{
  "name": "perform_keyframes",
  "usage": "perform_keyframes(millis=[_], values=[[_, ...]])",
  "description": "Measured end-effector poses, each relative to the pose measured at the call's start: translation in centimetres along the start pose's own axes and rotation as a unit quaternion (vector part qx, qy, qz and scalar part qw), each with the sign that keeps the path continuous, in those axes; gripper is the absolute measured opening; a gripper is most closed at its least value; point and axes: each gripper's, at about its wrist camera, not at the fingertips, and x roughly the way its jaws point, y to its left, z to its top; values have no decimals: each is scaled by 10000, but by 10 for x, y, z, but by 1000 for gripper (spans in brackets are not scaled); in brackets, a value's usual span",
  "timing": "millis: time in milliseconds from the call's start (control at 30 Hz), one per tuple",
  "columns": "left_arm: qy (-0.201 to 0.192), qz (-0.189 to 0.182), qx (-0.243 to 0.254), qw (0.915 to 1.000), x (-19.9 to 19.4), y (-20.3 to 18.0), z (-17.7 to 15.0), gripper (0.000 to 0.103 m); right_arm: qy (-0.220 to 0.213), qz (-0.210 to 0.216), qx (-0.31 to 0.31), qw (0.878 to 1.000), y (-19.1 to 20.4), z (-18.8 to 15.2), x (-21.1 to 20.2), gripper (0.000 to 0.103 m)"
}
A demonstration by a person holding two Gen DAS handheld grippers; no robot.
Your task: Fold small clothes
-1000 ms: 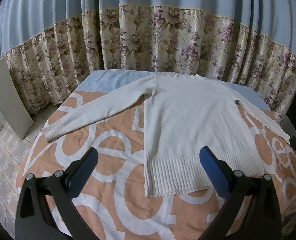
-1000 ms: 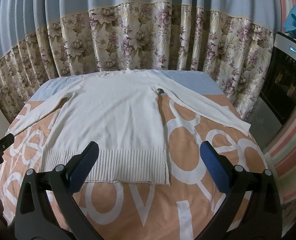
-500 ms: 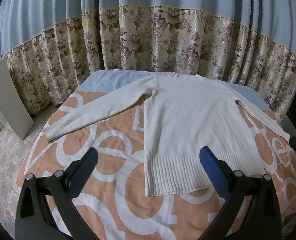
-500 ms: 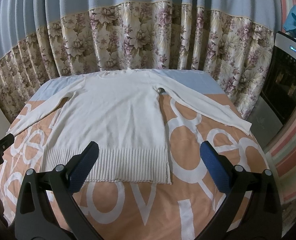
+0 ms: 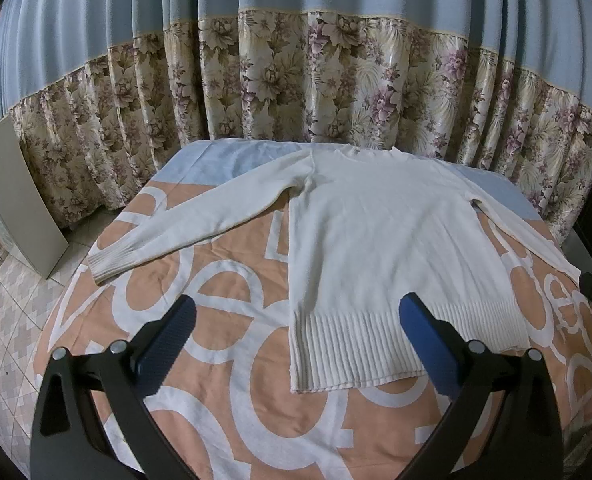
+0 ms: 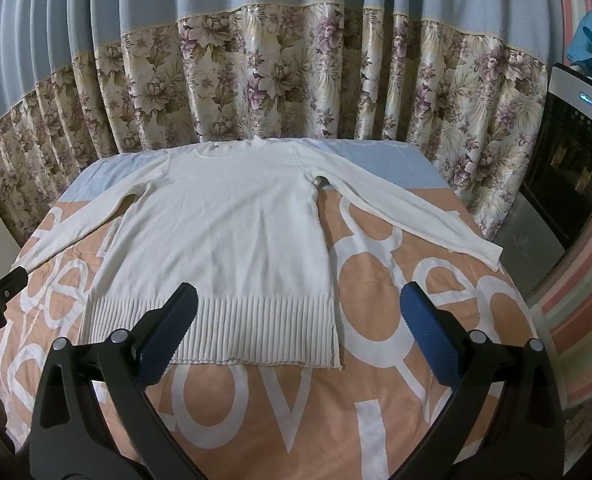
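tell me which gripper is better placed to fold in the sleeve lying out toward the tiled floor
Left. The left gripper hangs open nearest that sleeve; the right gripper faces the sweater's opposite side.

White sweater [image 5: 380, 248] lies flat on the orange lettered blanket [image 5: 224, 364], sleeves spread; left gripper [image 5: 296, 344] hovers wide open just before the sweater's hem.

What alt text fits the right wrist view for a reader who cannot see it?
A cream long-sleeved knit sweater lies flat, sleeves spread, on an orange bedspread with white letters. The open right gripper hovers over its ribbed hem, holding nothing; floral curtains hang behind.
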Motion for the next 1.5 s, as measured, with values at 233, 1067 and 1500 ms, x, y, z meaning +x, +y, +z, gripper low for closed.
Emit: perform_keyframes(millis=[233, 1067, 1500], values=[[-1, 20, -4, 10000, 0, 0, 0, 101, 11, 12, -9, 10000, 0, 0, 1, 100], [-10, 39, -14, 10000, -1, 2, 0, 101, -2, -2, -17, 10000, -2, 3, 3, 100], [-3, 41, 9, 10000, 7, 1, 6, 101, -34, -37, -21, 10000, -7, 5, 7, 100]])
